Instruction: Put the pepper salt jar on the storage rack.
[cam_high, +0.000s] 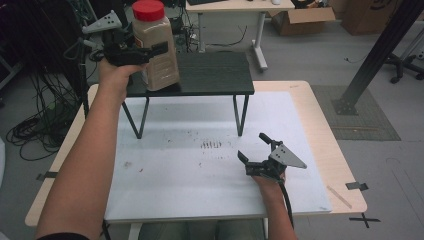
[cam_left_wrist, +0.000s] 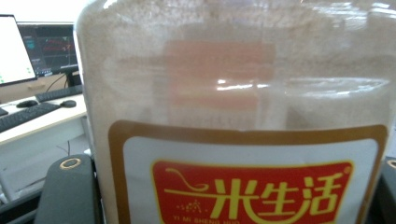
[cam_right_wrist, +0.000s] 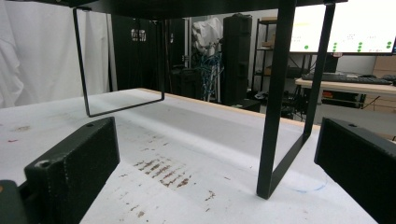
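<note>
A clear jar (cam_high: 159, 57) of pale grain with a red lid (cam_high: 148, 10) stands at the left end of the black shelf (cam_high: 215, 75), leaning slightly. My left gripper (cam_high: 155, 50) is shut on its body from the left, with one finger across its front. In the left gripper view the jar (cam_left_wrist: 233, 93) and its red label sit between my fingers (cam_left_wrist: 70, 191). Whether the base rests on the shelf I cannot tell. My right gripper (cam_high: 252, 146) lies open on the white board (cam_high: 175, 190), in front of the shelf's right leg (cam_right_wrist: 275, 116), with nothing between its fingers (cam_right_wrist: 70, 163).
The shelf stands on thin black legs over the white board, which has brown stains (cam_high: 211, 145) at its middle. Cables (cam_high: 30, 130) lie on the floor at left. A black slanted post (cam_high: 380, 50) rises at right. Cardboard boxes (cam_high: 305, 20) and a desk (cam_high: 240, 6) stand behind.
</note>
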